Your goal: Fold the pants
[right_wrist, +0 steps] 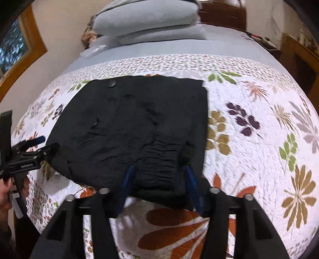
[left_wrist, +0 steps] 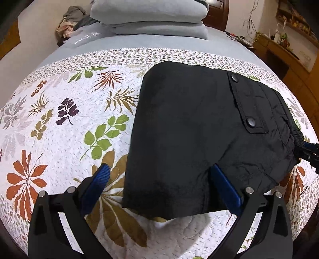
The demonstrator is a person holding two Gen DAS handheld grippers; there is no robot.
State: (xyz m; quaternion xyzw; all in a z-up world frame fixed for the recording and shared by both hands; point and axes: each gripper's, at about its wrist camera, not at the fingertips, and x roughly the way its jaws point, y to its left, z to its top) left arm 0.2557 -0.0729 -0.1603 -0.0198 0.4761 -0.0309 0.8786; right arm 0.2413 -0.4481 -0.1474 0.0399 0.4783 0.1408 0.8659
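The black pants (left_wrist: 199, 129) lie folded into a compact bundle on the floral quilt; a pocket flap with two snaps faces up. My left gripper (left_wrist: 161, 169) is open, its blue fingers (left_wrist: 99, 179) straddling the bundle's near left corner. In the right wrist view the pants (right_wrist: 129, 123) lie ahead, with the elastic waistband (right_wrist: 159, 169) between the blue fingers (right_wrist: 191, 183) of my right gripper (right_wrist: 159, 175), which is partly open around it. The left gripper also shows at the left edge of the right wrist view (right_wrist: 39, 147).
The quilt (left_wrist: 59, 119) covers the bed. Stacked grey pillows (left_wrist: 151, 18) sit at the head, with a clothes heap (left_wrist: 69, 22) beside them. A wooden desk (left_wrist: 289, 51) stands to the right. A window (right_wrist: 14, 43) is on the left wall.
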